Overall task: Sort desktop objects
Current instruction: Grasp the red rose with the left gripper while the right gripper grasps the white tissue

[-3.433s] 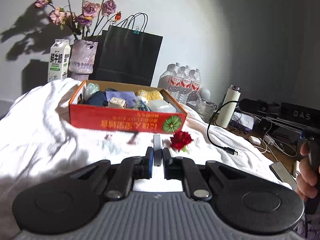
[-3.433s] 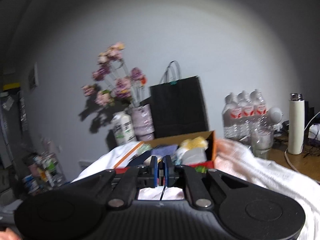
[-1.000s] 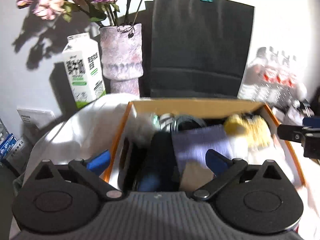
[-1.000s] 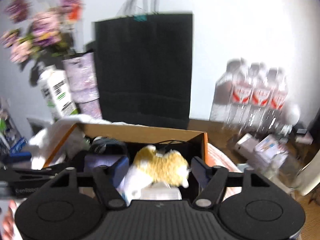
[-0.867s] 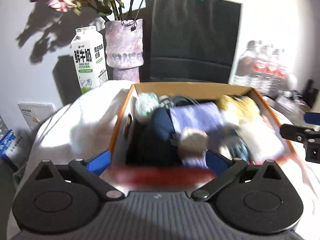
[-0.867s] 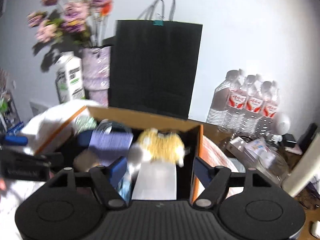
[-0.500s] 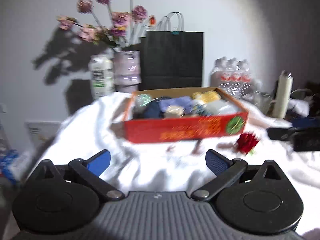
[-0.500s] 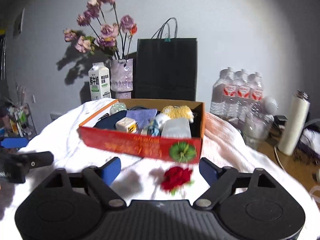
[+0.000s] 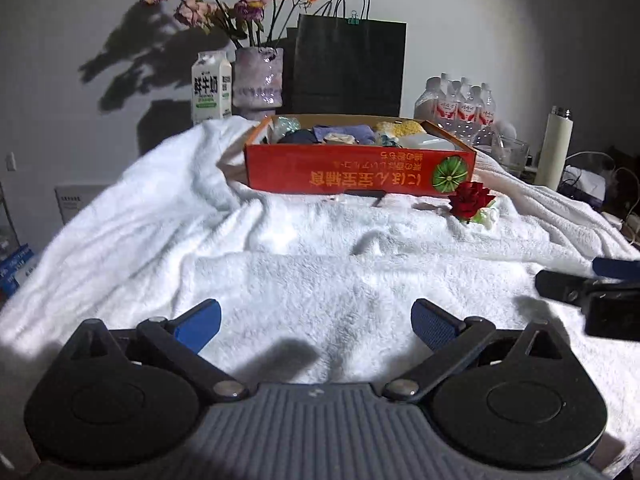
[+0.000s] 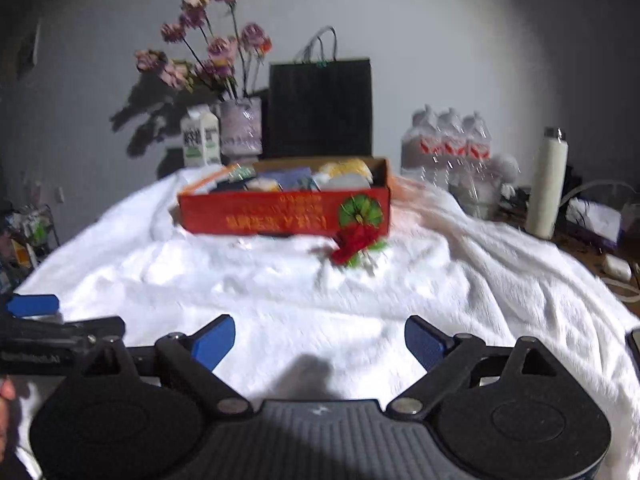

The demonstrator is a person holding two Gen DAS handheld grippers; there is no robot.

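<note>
Only rightward: person's fingertip [image 10: 5,394].

Left gripper [image 9: 316,326] and right gripper [image 10: 319,340] hover level, jaws spread wide, holding nothing.

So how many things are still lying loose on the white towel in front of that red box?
2: a red rose by the red box's right corner, and a dark flat item against its front; more may be hidden.
</note>
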